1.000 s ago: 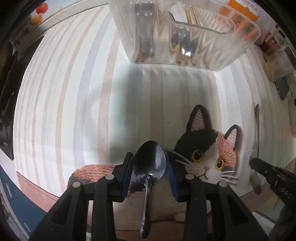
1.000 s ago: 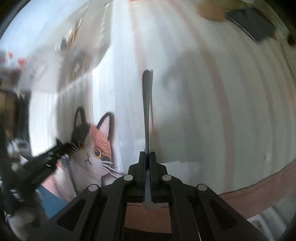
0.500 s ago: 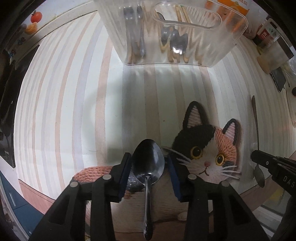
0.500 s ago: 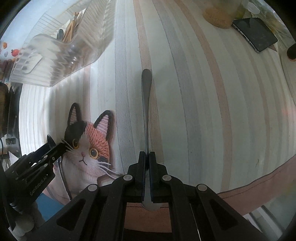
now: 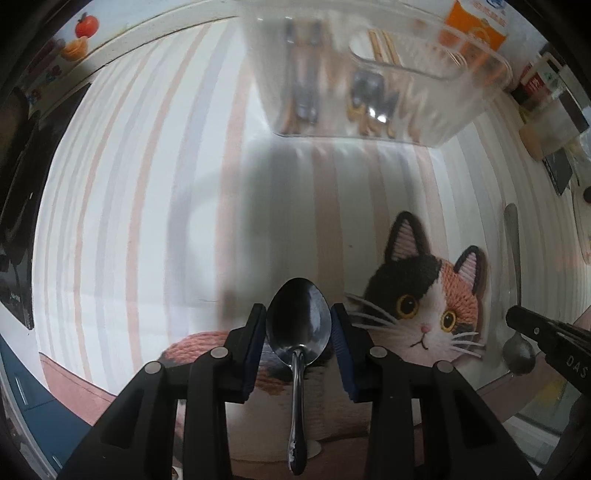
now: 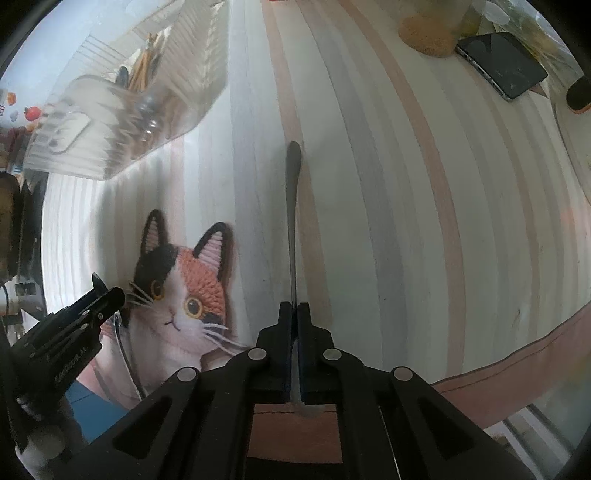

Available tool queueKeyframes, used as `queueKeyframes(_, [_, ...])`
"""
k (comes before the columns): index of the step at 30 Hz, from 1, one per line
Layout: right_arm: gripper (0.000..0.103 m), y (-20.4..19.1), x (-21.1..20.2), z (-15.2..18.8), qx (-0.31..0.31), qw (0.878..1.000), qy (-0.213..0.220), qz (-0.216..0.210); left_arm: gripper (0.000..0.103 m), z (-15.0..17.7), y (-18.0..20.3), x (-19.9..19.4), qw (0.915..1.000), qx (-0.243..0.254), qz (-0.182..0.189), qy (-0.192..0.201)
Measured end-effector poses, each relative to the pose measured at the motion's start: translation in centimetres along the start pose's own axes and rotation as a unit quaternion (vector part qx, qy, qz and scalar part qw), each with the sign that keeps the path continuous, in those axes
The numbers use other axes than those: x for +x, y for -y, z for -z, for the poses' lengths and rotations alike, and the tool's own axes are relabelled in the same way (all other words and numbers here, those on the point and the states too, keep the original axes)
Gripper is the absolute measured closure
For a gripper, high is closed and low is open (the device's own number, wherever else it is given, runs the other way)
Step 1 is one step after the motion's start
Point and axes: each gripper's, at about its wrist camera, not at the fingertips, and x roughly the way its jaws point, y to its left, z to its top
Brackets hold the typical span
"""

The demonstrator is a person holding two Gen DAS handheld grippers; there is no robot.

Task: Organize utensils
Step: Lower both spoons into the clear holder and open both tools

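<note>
My left gripper [image 5: 298,328] is shut on the bowl of a steel spoon [image 5: 297,321], whose handle points back toward the camera. It hovers above the striped tablecloth, short of the clear plastic utensil organizer [image 5: 369,74], which holds forks, spoons and chopsticks. My right gripper [image 6: 294,310] is shut on a second spoon [image 6: 293,206], handle pointing forward. That spoon also shows in the left wrist view [image 5: 513,258], with the right gripper [image 5: 517,317] on it. The organizer shows in the right wrist view [image 6: 122,110] at upper left. The left gripper [image 6: 107,295] shows at left.
A cat-shaped woven mat [image 5: 424,306] lies on the tablecloth between the two grippers. A phone [image 6: 502,74] and a container with grains [image 6: 428,37] lie at the far right. An orange box [image 5: 476,26] stands behind the organizer. The table edge runs along the bottom.
The left gripper with its spoon has moved slightly toward the organizer, which now looks blurred and larger. The right gripper holds its spoon steady.
</note>
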Motion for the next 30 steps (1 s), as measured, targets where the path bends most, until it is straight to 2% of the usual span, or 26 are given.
queueKeyframes(7, [0.102, -1.2, -1.9, -0.3, -0.012, 1.0, 0.023, -0.018, 0.071, 0.0, -2.8, -2.3, 0.9996, -0.024, 0.0, 0.017])
queueKeyframes(17, [0.102, -2.9, -5.6, -0.8, -0.018, 0.996, 0.051, -0.066, 0.071, 0.1, -7.4, -7.2, 0.9969, -0.062, -0.003, 0.048])
queueKeyframes(20, [0.102, -3.5, -7.6, -1.4, -0.02, 0.994, 0.07, -0.084, 0.071, 0.0, -7.5, -9.0, 0.9957, -0.069, -0.005, 0.062])
queueKeyframes(24, [0.102, -4.2, -10.0, -2.7, -0.024, 0.99, 0.093, -0.104, 0.071, -1.3, -7.9, -11.8, 0.9931, -0.077, 0.002, 0.089])
queueKeyframes(30, [0.102, -5.3, -14.3, -5.6, -0.029, 0.982, 0.133, -0.132, 0.071, -4.9, -6.8, -16.7, 0.9876, -0.067, 0.024, 0.14])
